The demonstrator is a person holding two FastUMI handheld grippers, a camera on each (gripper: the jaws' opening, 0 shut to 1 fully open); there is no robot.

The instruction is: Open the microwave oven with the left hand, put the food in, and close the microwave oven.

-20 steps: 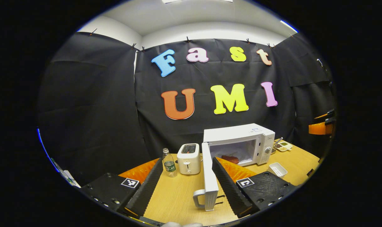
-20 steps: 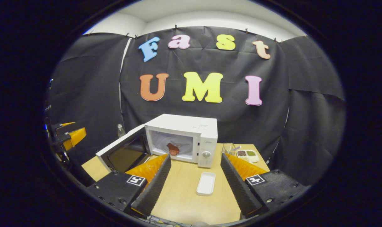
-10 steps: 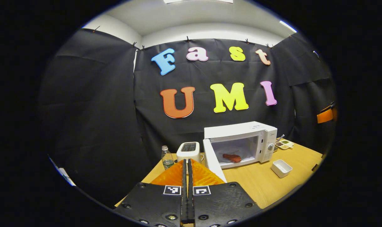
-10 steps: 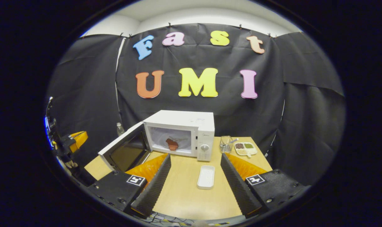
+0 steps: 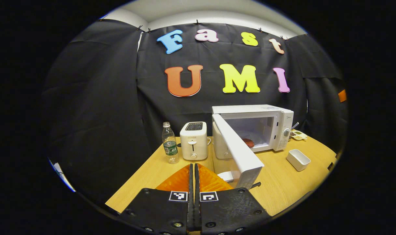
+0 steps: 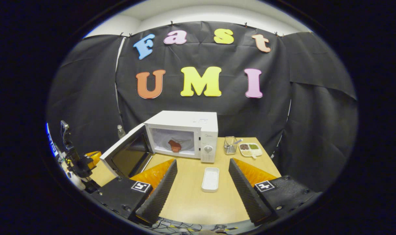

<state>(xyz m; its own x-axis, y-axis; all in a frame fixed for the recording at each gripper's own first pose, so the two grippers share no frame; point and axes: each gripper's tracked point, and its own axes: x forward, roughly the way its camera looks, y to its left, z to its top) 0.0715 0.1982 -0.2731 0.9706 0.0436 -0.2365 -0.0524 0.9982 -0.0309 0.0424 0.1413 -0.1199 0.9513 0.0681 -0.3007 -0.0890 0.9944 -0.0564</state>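
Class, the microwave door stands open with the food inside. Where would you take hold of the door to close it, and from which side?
Grip the door handle at the door's free edge, farthest from the hinge. Come from the outer face, where the handle stands off with a gap, then swing the door toward the microwave.

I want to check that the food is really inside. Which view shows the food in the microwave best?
The right gripper view: it looks straight into the open microwave, so the reddish food lies unobstructed on the plate inside. In the left gripper view the open door hides most of the food.
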